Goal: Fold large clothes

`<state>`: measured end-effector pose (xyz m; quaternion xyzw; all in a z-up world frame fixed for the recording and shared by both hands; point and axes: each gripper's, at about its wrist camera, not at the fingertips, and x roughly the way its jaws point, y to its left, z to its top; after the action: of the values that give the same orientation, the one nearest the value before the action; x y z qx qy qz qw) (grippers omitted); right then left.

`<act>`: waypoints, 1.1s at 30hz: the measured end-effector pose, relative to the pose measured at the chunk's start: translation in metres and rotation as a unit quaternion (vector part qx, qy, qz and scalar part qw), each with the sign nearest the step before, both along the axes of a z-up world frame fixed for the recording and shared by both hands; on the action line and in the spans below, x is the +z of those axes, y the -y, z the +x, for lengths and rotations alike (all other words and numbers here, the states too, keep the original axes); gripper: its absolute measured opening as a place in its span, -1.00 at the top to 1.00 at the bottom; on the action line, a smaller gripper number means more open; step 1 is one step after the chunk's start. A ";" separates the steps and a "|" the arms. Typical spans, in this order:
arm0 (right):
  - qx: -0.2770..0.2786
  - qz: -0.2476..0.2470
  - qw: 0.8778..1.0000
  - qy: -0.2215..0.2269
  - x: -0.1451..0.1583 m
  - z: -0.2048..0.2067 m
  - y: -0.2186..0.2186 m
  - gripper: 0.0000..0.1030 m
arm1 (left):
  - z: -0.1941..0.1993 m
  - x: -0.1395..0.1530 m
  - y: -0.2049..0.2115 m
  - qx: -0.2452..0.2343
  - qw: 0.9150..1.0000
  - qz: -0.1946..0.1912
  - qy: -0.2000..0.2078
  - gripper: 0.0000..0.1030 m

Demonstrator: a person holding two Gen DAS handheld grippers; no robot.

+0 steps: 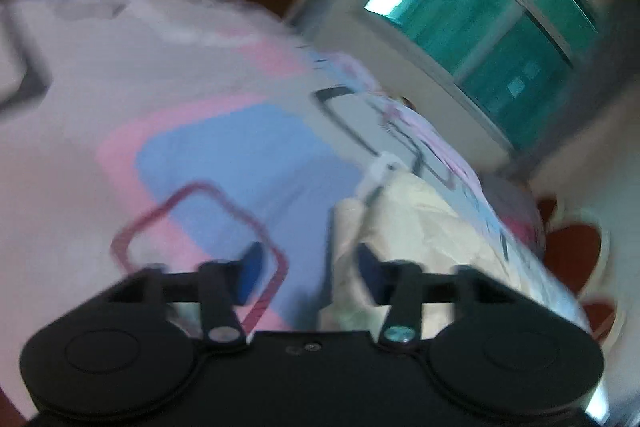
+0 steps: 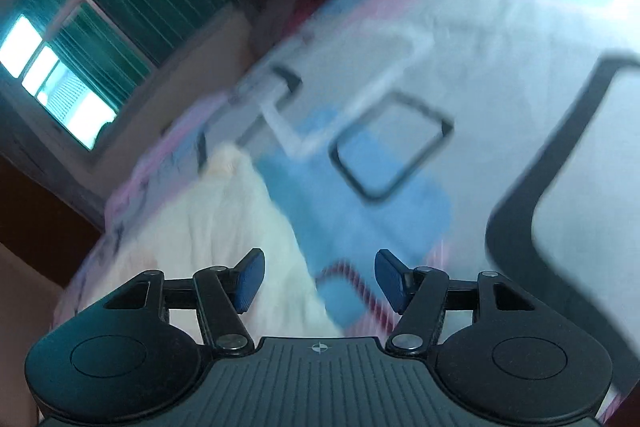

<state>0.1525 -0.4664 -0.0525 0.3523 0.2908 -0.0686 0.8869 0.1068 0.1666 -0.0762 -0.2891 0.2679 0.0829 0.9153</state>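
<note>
Bed cover: a broad white bedsheet printed with pink and blue blocks and dark rounded-square outlines (image 1: 224, 155) fills most of both views; in the right wrist view it (image 2: 460, 39) runs from 6 o'clock up to 1 o'clock.
Window: a green-shuttered window with bright panes (image 1: 492, 27) sits at 1 o'clock in the left wrist view and at 10 o'clock (image 2: 80, 39) in the right.
Garment: the large pale cream crumpled cloth (image 1: 420, 227) lies on the sheet at 4 o'clock of the left wrist view; the right wrist view shows it (image 2: 224, 227) at 7 o'clock, its narrow end pointing toward 11.
Left gripper: the black hand-held left gripper (image 1: 308, 267) has its blue-padded fingers spread, nothing between them, the right pad over the cloth's near edge.
Right gripper: the black right gripper (image 2: 320, 273) is likewise spread and empty, the cloth's edge under its left pad.
Image quality: both views are motion-blurred, so seams and corners are unreadable.
Step in hand: probably reaching for a hold on the garment.
Doing it well: each gripper should likely take a separate corner of the same edge, pinching only the cream cloth and not the sheet beneath, then lift evenly so the fold falls straight.
</note>
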 end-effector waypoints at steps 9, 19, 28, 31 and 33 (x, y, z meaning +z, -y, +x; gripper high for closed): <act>0.181 -0.097 0.976 0.067 0.037 0.105 -0.123 0.56 | 0.122 0.037 0.143 -0.219 0.969 0.098 0.056 0.23; 0.257 -0.160 0.953 -0.017 -0.017 0.182 -0.180 0.56 | 0.216 -0.023 0.191 -0.272 0.954 0.122 -0.031 0.19; 0.269 -0.164 0.948 -0.044 -0.045 0.189 -0.179 0.62 | 0.224 -0.048 0.189 -0.277 0.951 0.130 -0.052 0.18; 0.254 -0.165 0.952 -0.039 -0.027 0.177 -0.175 0.61 | 0.212 -0.034 0.190 -0.285 0.946 0.143 -0.049 0.20; 0.246 -0.153 0.957 -0.007 -0.003 0.153 -0.171 0.61 | 0.189 -0.012 0.187 -0.277 0.950 0.143 -0.020 0.04</act>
<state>0.3057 -0.2957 -0.0554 0.1296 0.3606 0.1061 0.9176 0.2959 -0.0209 -0.0883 -0.0678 0.3413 -0.1308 0.9283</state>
